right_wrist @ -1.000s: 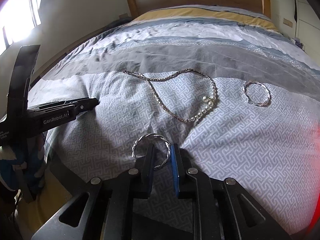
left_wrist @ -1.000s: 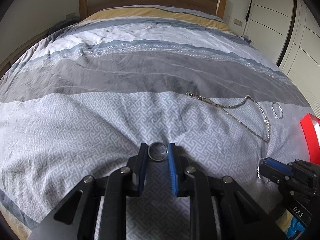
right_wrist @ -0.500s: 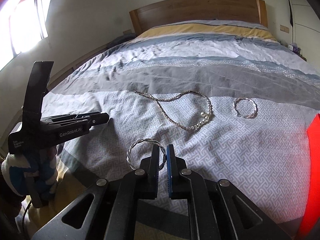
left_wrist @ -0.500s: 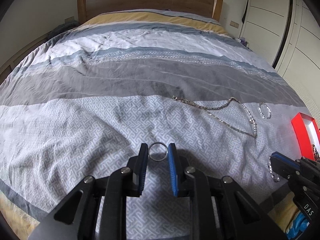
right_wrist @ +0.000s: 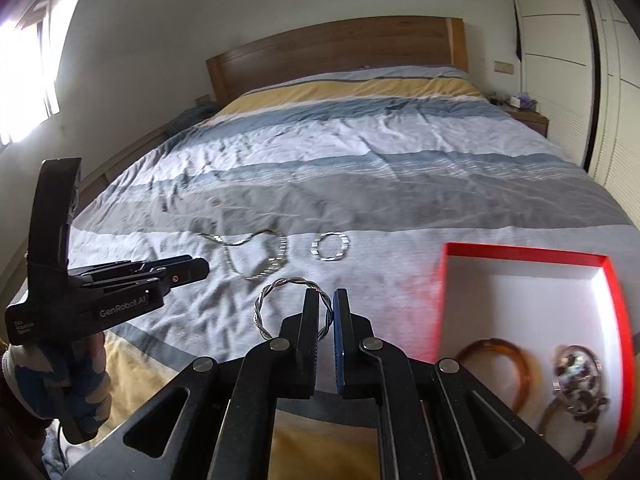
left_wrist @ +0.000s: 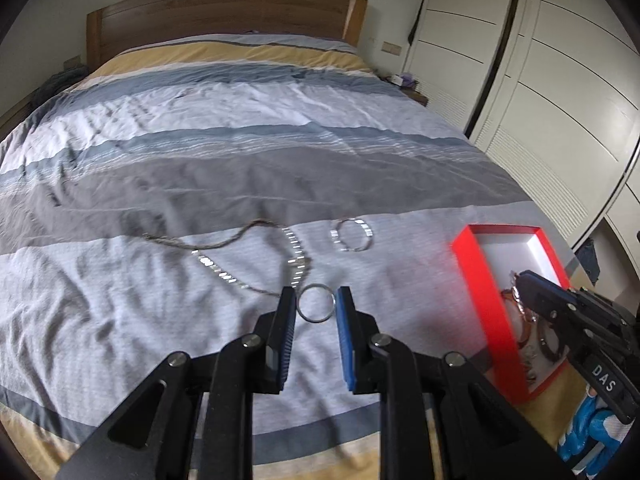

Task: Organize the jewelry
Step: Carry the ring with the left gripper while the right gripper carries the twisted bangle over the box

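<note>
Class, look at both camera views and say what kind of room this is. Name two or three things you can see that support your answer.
Almost certainly a bedroom. A large bed with a striped cover fills both views, a wooden headboard stands at its far end, and tall white wardrobe doors line the wall beside it.

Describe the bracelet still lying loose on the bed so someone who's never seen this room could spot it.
Find the red box near the foot of the bed. Left of it, on the pale patterned stripe, lies a small silver bracelet. Unlike the long necklace beside it, it is a closed ring, and no gripper holds it.
</note>
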